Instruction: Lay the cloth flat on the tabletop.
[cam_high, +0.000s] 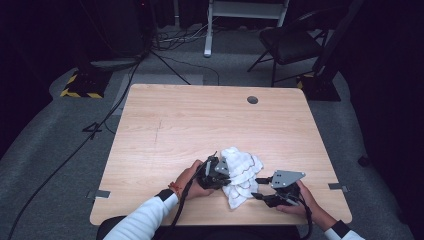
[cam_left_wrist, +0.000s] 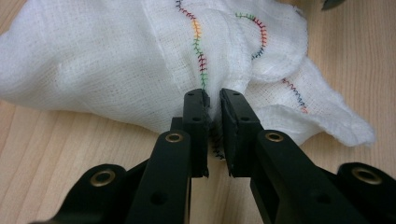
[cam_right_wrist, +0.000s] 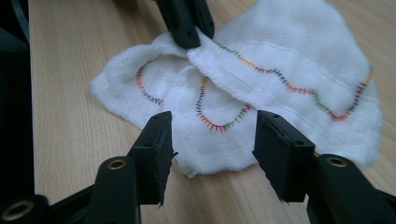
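— Left claw (cam_left_wrist: 212, 105) pinching what?
— A fold of the crumpled white gauze cloth with rainbow stitching (cam_high: 241, 172), lying on the light wooden counter (cam_high: 200, 120).
— Right claw (cam_right_wrist: 212, 140)?
— Jaws apart, cloth's edge between them, nothing gripped.

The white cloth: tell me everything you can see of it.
The cloth is white, loosely woven gauze, edged with wavy stitching in many colours. It lies crumpled and partly folded over itself on the wooden table, near the front edge. The left tongs are shut on a bunched fold of it, pinching a stitched hem between their black pads. The right tongs are open, their jaws on either side of a loose corner without pressing on it.
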